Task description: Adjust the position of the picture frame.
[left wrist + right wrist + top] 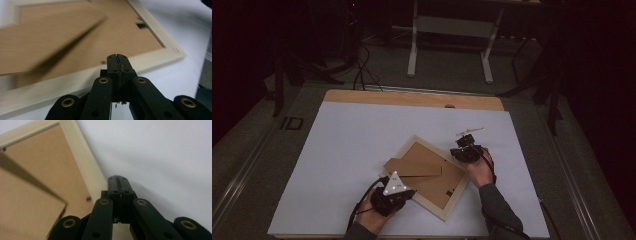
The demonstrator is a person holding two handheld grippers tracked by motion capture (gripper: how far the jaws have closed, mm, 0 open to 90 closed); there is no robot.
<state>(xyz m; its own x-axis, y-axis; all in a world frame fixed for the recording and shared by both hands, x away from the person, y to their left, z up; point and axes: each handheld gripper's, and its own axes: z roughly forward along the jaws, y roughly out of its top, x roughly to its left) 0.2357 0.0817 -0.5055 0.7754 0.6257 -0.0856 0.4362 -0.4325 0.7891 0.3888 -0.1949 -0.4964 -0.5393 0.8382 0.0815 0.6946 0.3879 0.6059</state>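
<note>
A: Where did the picture frame (432,175) sit?

B: Face down on the white table cover (347,150), turned cornerwise, toward the near-right part of it. Brown backing board up, pale wood rim all round.

A: And the stand flap?

B: The brown easel flap (412,167) was lifted off the frame's back, hinged near the frame's middle — in the left gripper view it showed as a blurred slab (45,40) casting a dark shadow across the backing.

A: Left gripper?

B: The left gripper (399,192) was at the frame's near-left edge, grey 3-cornered plate on top. In its own view the 2 jaws were pressed together, nothing between them, tips over the frame's pale rim (155,56).

A: Right gripper?

B: The right gripper (467,150) was at the frame's right corner, far side. Jaws clenched tight as well, empty — its tips (118,181) sat just off the frame's rim (85,165), over the white cover.

A: Contact with the frame?

B: Could not tell for either; both sat just beside its rim. 1 small black clip (141,25) was visible on the backing near the frame's edge.
</note>
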